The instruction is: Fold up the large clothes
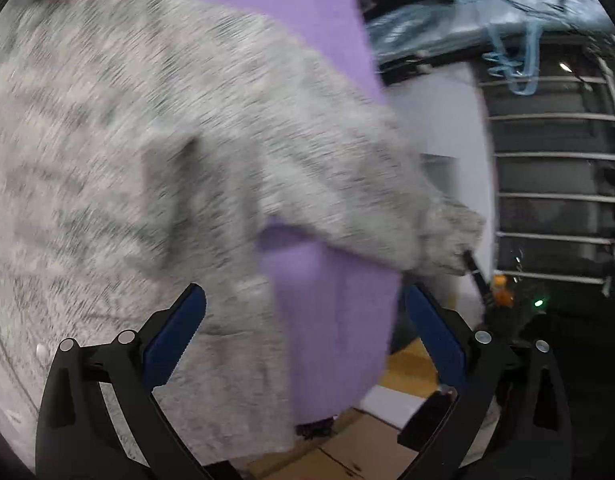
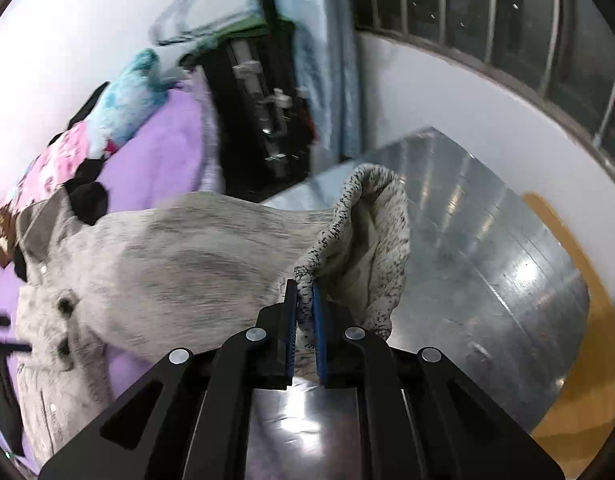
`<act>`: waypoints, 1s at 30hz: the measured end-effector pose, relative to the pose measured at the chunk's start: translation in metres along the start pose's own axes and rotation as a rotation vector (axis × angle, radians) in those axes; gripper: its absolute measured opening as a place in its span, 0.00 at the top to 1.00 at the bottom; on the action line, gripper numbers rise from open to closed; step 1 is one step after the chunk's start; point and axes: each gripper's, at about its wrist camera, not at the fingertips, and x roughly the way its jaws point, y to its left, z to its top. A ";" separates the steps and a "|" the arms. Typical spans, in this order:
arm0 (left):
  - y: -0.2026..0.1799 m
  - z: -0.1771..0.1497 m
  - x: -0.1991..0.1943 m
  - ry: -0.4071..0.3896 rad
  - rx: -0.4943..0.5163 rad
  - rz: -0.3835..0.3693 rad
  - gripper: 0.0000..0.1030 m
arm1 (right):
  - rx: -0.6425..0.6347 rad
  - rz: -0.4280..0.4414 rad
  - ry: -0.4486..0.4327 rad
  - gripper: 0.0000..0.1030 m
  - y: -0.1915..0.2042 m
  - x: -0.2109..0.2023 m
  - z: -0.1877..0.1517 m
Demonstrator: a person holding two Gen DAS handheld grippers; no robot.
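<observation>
1. Sweater [image 1: 155, 152]: your work piece is a large grey knit sweater. It fills the left and centre of the left wrist view and lies spread over the purple bedsheet [image 1: 331, 320]. In the right wrist view it takes the lower left and centre of the frame.

2. Step in hand: judged from the layout, you are on a sleeve fold. One sleeve [image 1: 347, 184] stretches toward the right of the left wrist view, out past the bed edge. The body is not yet folded.

3. Right gripper [image 2: 304, 300]: the blue pads are together, clamped on the ribbed sleeve cuff [image 2: 355, 240] at centre frame. The cuff hangs open above a shiny metal surface [image 2: 487, 248].

4. Left gripper [image 1: 303, 332]: the fingers stand wide apart at the bottom of the frame and hold nothing. Sheet and sweater hem lie beyond them.

5. Next move: carry the cuff back across the body toward the left of the frame. Keep the sleeve flat. Use your free left gripper to pin the shoulder, or the body may drag.

6. Containers: none can be made out; the dark shelving [image 2: 259, 112] at upper centre is too blurred to read.
</observation>
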 end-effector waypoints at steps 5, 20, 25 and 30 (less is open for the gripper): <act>-0.048 0.014 -0.009 0.050 0.065 -0.091 0.06 | -0.110 0.025 -0.007 0.93 0.064 -0.030 -0.017; -0.154 0.019 0.036 0.224 0.166 -0.066 0.06 | -0.250 0.120 -0.082 0.93 0.178 -0.075 -0.041; -0.150 0.021 0.032 0.240 0.145 -0.058 0.06 | -0.274 0.153 -0.106 0.93 0.198 -0.084 -0.036; -0.131 0.030 0.026 0.234 0.088 -0.042 0.07 | -0.304 0.190 -0.120 0.93 0.221 -0.094 -0.036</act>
